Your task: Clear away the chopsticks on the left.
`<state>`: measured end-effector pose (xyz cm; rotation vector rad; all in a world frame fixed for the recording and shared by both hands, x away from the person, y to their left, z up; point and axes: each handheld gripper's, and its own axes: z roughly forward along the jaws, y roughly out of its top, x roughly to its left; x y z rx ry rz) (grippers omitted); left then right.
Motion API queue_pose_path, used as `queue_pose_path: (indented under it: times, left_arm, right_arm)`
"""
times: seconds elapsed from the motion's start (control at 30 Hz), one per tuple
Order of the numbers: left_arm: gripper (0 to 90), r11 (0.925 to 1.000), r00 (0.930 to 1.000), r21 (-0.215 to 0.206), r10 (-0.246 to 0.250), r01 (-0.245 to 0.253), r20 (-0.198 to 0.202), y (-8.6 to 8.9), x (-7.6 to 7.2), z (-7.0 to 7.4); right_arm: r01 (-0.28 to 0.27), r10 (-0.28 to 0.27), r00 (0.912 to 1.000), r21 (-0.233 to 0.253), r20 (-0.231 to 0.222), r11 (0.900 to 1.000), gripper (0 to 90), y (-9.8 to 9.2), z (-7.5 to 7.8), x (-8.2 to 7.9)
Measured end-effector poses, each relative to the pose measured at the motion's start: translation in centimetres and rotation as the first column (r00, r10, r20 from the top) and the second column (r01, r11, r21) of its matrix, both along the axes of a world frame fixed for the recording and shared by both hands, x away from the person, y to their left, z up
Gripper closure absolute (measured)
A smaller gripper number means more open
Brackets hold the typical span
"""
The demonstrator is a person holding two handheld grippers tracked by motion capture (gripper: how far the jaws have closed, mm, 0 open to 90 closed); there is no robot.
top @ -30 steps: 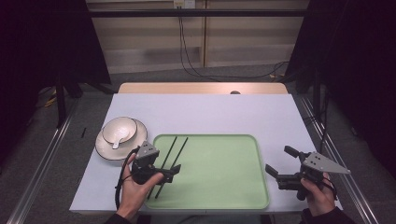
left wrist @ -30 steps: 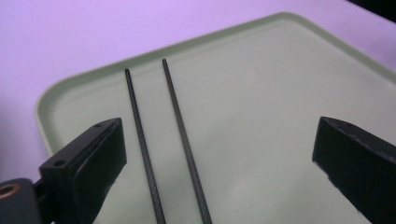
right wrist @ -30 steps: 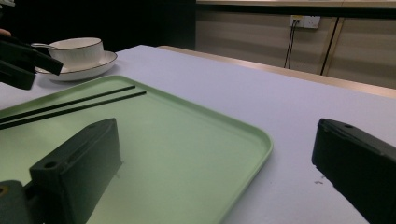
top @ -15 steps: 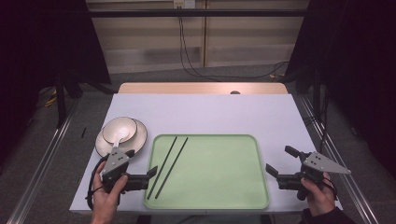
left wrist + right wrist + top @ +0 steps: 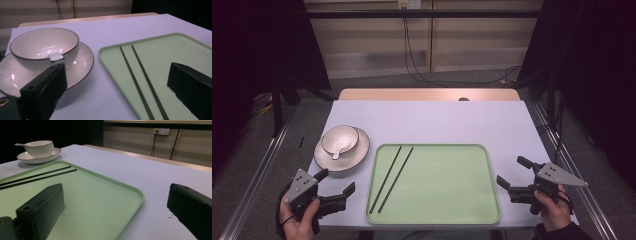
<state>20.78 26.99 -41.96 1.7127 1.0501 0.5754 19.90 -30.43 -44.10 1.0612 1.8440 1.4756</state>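
Tongs first: the left tongs (image 5: 334, 184) hover low over the near left corner of the pale lilac surface (image 5: 432, 120), their black jaws spread wide and holding nothing. In the left gripper view the gap between them frames the edge of the tray and the dishes beyond. The right tongs (image 5: 514, 175) are likewise parted and empty, held just off the near right edge of the tray, close to the right edge of the surface.

Nearest the left tongs lies the pair of thin black chopsticks (image 5: 392, 177), side by side and almost parallel, slanting along the left part of the flat pale green plastic tray (image 5: 447, 200) that takes up the near middle of the surface. They look light, stiff and smooth, so they are likely to roll or slide on the slick tray. A sound grip would probably close across both sticks together near their middle, jaws set square to their length, so neither stick twists out or tips.

Towards the left edge, beside the tray's far left corner, a white ceramic bowl with a dark rim (image 5: 340, 139) sits on a matching white saucer (image 5: 358, 152), with a white spoon (image 5: 336, 150) resting inside the bowl. These are breakable and probably heavier. They stand clear of the tray.
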Motion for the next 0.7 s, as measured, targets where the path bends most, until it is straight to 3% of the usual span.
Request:
queue_pose_path:
  times: [0.1,0.17,0.2,0.27,0.37,0.47,0.57,0.7]
  left_arm:
    - [2.5,0.999,0.9992,-0.026,0.036,-0.036,0.013,0.7,-0.5,-0.5]
    - [2.3,0.9985,0.9994,-0.046,0.031,-0.031,0.015,1.1,-0.7,-0.4]
    - [2.6,0.9982,0.9988,-0.049,0.035,-0.034,0.034,1.2,-0.8,-0.3]
    - [1.8,0.9992,0.9974,-0.021,0.035,-0.034,0.063,1.4,-1.2,-0.5]
    - [1.9,0.999,0.9991,-0.044,0.009,-0.007,0.042,1.8,-1.4,-1.0]
    - [2.5,0.999,0.9981,-0.045,0.007,-0.005,0.061,2.0,-1.7,-0.9]
    - [2.4,0.9972,0.9978,-0.073,-0.007,0.012,0.066,2.3,-1.9,-0.8]
    - [2.0,0.9967,0.9981,-0.08,0.018,-0.014,0.059,2.7,-1.6,-0.9]
  right_arm:
    - [0.003,-0.003,1.0,-0.002,0.003,1.0,0.7,-0.1,0.0,0.0]
    - [-0.002,0.002,1.0,-0.005,0.003,1.0,0.7,-0.1,0.0,0.0]
    - [-0.003,0.003,1.0,-0.006,0.003,1.0,0.7,-0.1,0.0,0.0]
    - [0.002,-0.002,0.9999,-0.005,0.012,1.0,0.7,-0.1,0.0,0.0]
    - [-0.002,0.002,0.9999,-0.009,0.014,1.0,0.7,-0.1,0.0,0.0]
    - [-0.006,0.006,0.9999,-0.008,0.014,1.0,0.7,-0.1,0.0,-0.1]
    - [-0.004,0.004,0.9999,-0.012,0.014,1.0,0.7,0.0,0.0,-0.1]
    - [0.002,-0.002,0.9999,-0.001,0.01,1.0,0.7,-0.2,0.0,-0.1]
